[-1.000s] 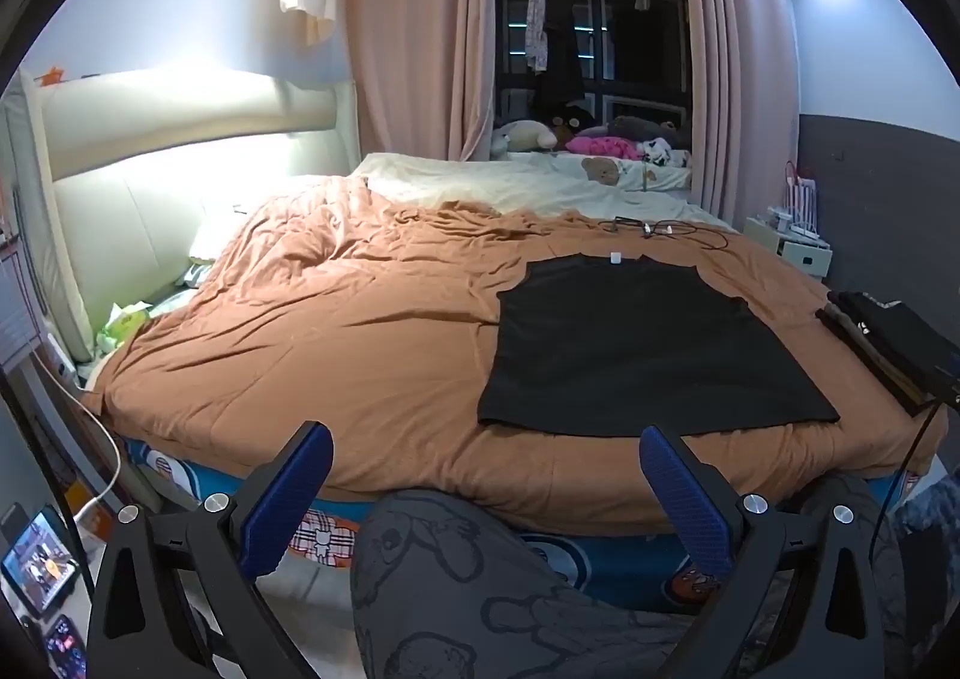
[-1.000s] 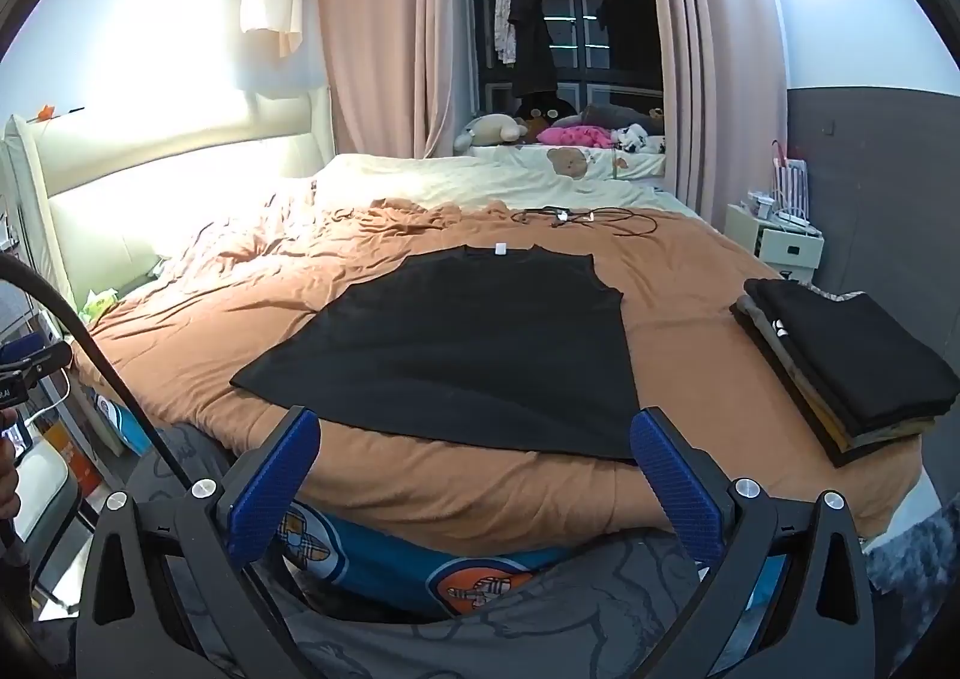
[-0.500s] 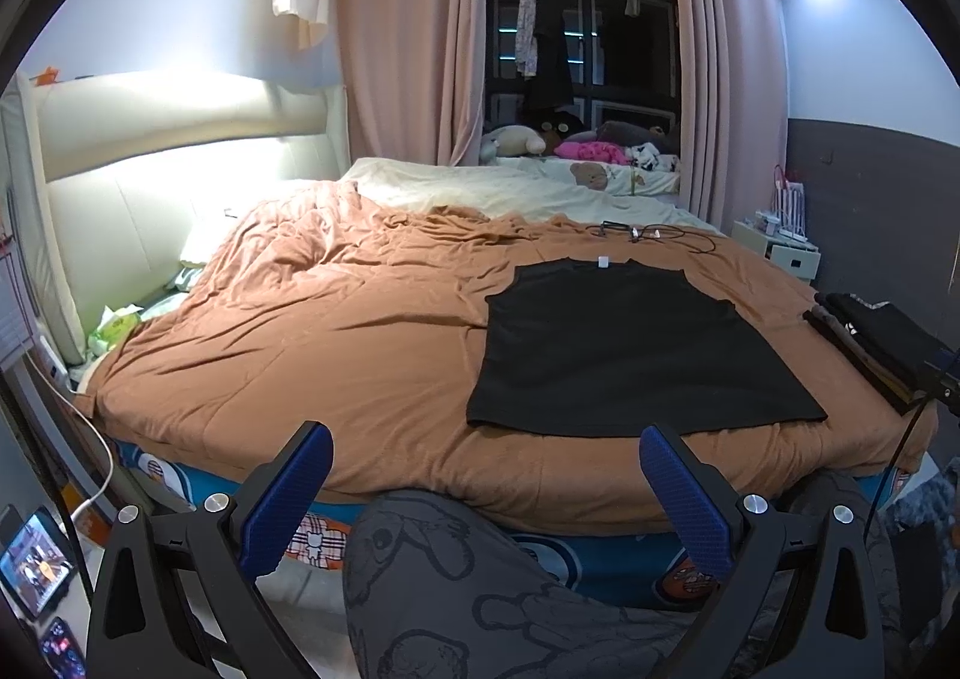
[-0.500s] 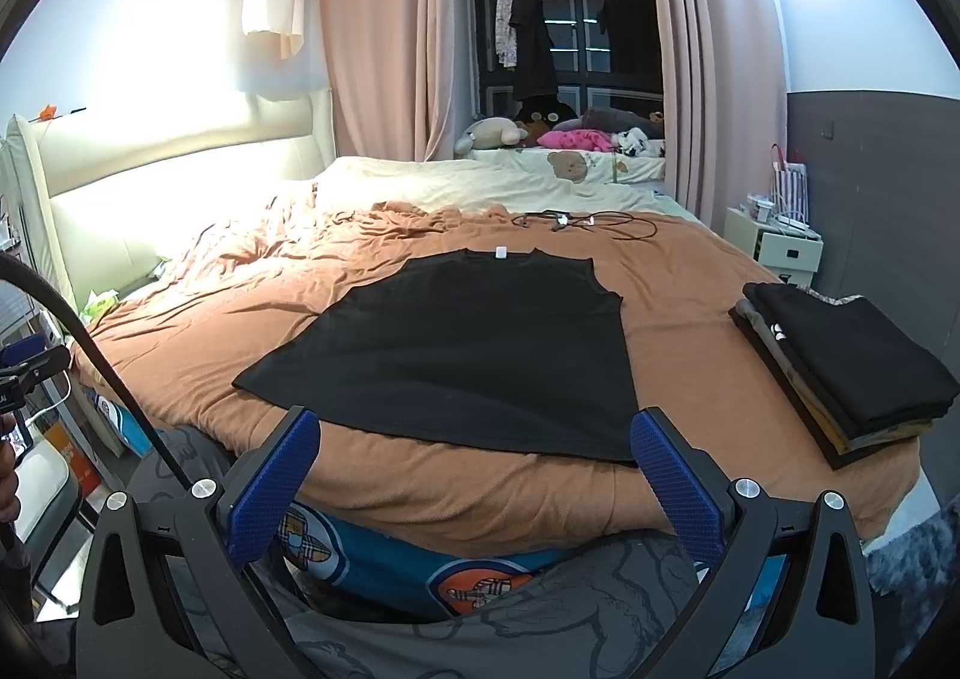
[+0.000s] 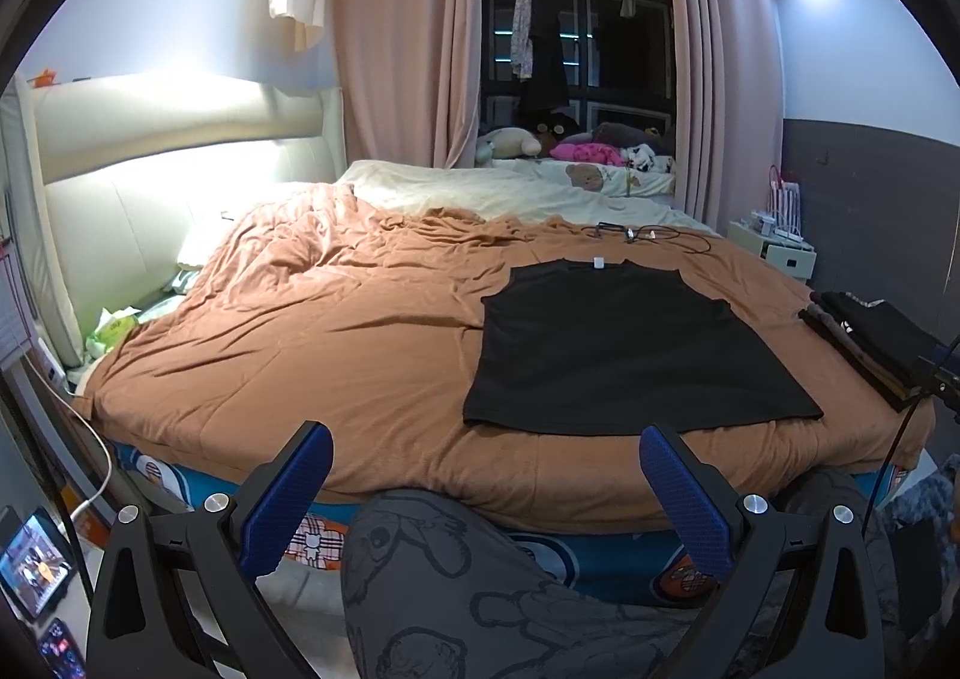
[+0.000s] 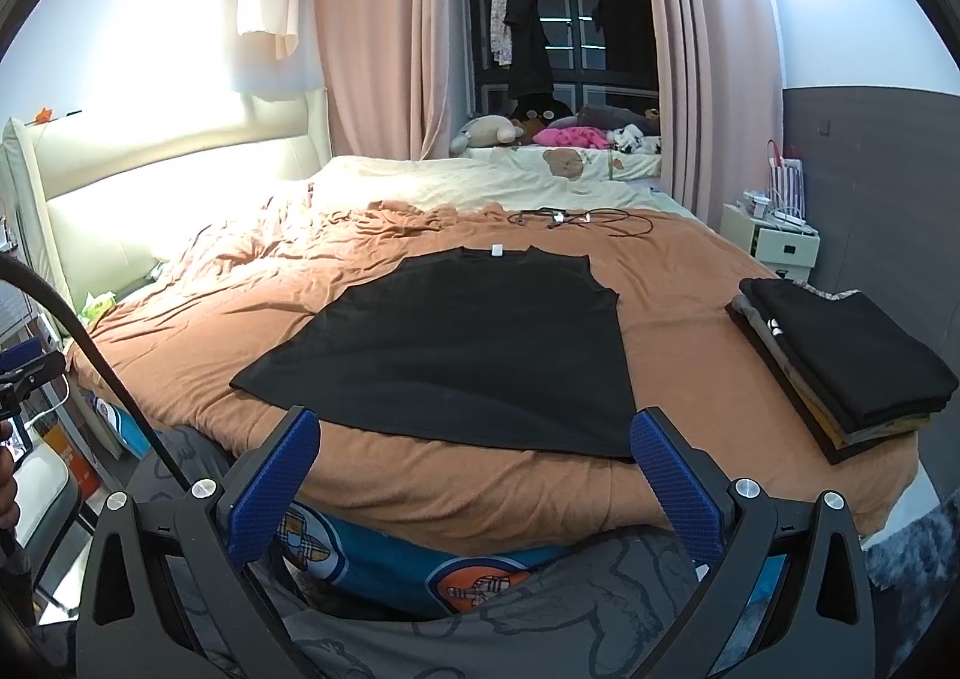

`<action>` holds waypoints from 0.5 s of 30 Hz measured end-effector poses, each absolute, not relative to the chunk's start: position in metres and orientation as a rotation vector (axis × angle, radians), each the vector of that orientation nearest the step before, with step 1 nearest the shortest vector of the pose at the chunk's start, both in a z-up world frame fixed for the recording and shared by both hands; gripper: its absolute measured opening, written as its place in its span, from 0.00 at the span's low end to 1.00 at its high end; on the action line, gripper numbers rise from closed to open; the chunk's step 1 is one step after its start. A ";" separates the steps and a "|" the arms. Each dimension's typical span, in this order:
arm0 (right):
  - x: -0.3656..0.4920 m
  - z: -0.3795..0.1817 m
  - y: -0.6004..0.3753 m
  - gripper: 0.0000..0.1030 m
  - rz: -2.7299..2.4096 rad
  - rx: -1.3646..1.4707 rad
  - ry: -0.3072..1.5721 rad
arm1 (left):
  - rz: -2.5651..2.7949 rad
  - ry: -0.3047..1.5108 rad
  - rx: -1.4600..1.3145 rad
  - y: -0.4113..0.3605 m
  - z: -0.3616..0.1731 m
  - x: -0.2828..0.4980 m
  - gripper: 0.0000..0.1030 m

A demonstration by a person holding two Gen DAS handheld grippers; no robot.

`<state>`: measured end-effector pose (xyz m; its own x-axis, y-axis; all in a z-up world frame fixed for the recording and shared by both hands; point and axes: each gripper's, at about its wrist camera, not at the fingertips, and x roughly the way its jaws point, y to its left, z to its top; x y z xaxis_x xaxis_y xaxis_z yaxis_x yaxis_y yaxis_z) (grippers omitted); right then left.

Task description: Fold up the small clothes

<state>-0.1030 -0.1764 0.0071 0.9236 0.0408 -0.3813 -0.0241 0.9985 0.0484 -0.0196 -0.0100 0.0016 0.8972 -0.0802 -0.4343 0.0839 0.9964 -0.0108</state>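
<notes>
A flat black sleeveless cotton top (image 6: 468,355) lies spread on the brown bed cover (image 5: 312,355), not yet folded. A stack of folded dark clothes (image 6: 840,361) sits beside it. Left gripper (image 5: 486,490) and right gripper (image 6: 474,475) hover short of it, jaws apart.

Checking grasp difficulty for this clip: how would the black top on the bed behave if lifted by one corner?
The black top lies thin and flat, so it would probably drape limply. On the soft orange blanket, pushing would likely bunch it rather than slide it.
</notes>
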 end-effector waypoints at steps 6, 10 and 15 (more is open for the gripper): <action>-0.103 0.008 -0.174 1.00 0.034 0.035 0.397 | -0.088 0.451 0.005 -0.011 0.001 -0.021 1.00; -0.103 0.008 -0.174 1.00 0.034 0.036 0.396 | -0.088 0.450 0.005 -0.011 0.001 -0.021 1.00; -0.103 0.009 -0.173 1.00 0.034 0.034 0.397 | -0.092 0.447 0.004 -0.012 0.001 -0.022 1.00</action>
<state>-0.1030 -0.1732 0.0094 0.9217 0.0396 -0.3858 -0.0262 0.9989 0.0399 -0.0224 -0.0124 0.0012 0.8976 -0.0878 -0.4320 0.0894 0.9959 -0.0165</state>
